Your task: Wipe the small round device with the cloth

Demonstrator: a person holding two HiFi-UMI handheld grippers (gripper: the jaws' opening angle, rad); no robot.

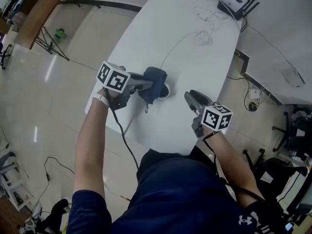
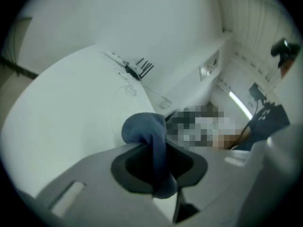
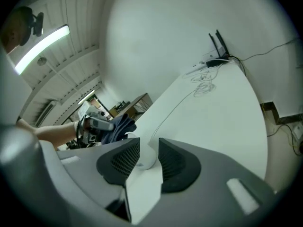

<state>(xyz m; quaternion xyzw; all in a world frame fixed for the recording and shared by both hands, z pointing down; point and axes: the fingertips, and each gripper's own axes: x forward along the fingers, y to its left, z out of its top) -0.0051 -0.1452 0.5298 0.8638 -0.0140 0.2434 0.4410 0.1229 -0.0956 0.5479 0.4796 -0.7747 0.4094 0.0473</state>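
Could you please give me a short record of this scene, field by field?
surface: white table
left gripper: shut on the blue cloth
cloth position: over the small round device, partly covering it
right gripper: open, empty, pointing at the device
far end of table: router, thin cable

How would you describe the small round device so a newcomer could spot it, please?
On the white oval table, follow the thin cable from the router end toward the near edge. It ends at the small round device, the only thing half under the blue cloth.
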